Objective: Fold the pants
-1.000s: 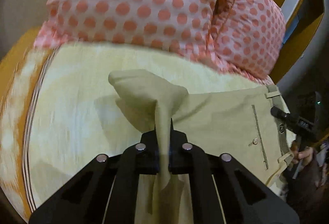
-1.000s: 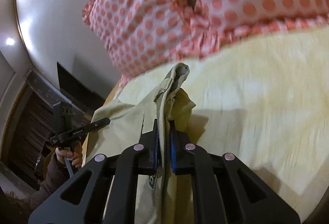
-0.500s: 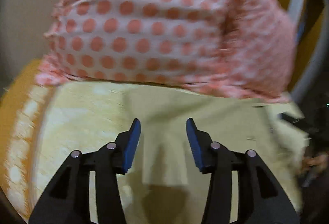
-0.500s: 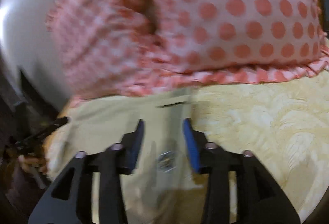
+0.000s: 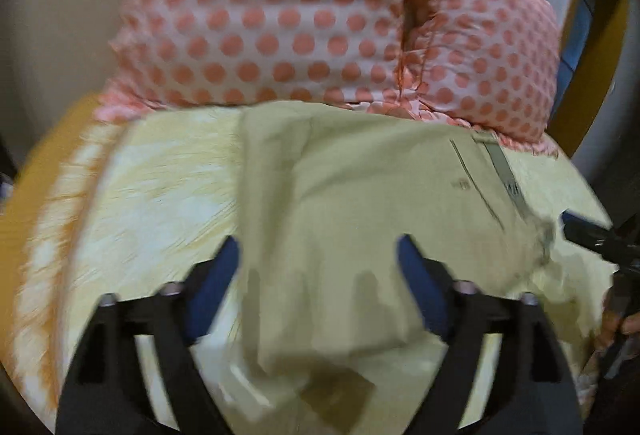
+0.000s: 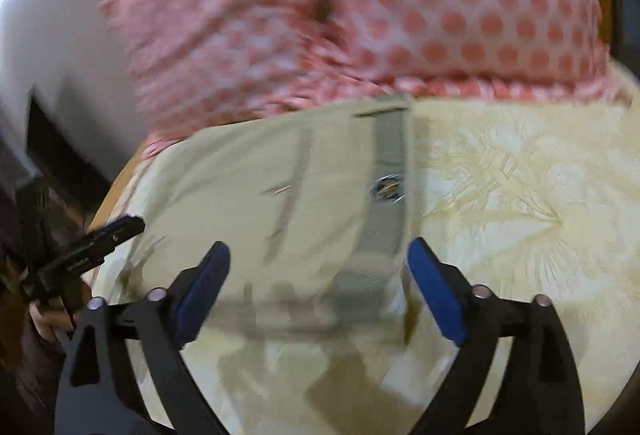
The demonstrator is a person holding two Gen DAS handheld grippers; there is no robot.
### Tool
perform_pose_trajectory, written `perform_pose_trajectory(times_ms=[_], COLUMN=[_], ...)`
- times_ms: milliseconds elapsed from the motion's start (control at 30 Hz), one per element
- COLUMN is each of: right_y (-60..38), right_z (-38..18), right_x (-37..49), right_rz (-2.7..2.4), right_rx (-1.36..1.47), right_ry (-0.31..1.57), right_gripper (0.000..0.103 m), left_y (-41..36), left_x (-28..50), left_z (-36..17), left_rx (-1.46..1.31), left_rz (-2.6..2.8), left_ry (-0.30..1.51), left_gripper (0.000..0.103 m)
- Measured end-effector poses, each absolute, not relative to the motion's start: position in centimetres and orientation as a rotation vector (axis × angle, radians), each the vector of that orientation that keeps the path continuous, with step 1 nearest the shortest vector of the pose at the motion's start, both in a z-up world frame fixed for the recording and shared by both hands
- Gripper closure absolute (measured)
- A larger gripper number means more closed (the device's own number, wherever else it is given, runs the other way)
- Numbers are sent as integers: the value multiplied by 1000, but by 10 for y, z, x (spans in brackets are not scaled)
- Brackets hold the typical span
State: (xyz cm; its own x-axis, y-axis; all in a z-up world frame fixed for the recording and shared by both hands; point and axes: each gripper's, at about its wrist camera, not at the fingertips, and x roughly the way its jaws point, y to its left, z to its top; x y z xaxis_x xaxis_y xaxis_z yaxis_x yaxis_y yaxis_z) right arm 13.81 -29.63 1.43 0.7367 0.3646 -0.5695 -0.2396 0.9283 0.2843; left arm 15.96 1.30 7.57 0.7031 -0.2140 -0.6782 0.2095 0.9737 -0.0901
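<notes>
Pants [image 5: 360, 203] flat on bedspread [image 5: 160, 195] w/ dotted pillow [image 5: 280, 15] behind; both hand-held grippers wide.

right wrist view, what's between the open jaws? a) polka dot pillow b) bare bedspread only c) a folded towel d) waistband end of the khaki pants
d: the khaki pants lie flat on the bedspread, their waistband with its metal button running down toward the right gripper, whose jaws stand wide open.
</notes>
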Motion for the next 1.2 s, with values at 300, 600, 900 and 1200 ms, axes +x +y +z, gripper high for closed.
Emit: perform_pose_trajectory(times_ms=[300,600,900,1200], right_y=[-238,-229,-227,-226], right_z=[-33,-58,-62,-63], right_x=[63,44,40,38], right_rz=[233,102,83,81], right_rx=[84,-7,-17,-17], right_ry=[626,596,542,537], right_gripper=[4,1,1,1], left_y=[2,3,3,3], left_x=[41,34,30,30], left_z=[34,7,5,4], left_rx=[73,60,54,53], left_rz=[-145,-99,-94,-91], left_ry=[700,696,664,659], left_gripper=[3,2,2,2])
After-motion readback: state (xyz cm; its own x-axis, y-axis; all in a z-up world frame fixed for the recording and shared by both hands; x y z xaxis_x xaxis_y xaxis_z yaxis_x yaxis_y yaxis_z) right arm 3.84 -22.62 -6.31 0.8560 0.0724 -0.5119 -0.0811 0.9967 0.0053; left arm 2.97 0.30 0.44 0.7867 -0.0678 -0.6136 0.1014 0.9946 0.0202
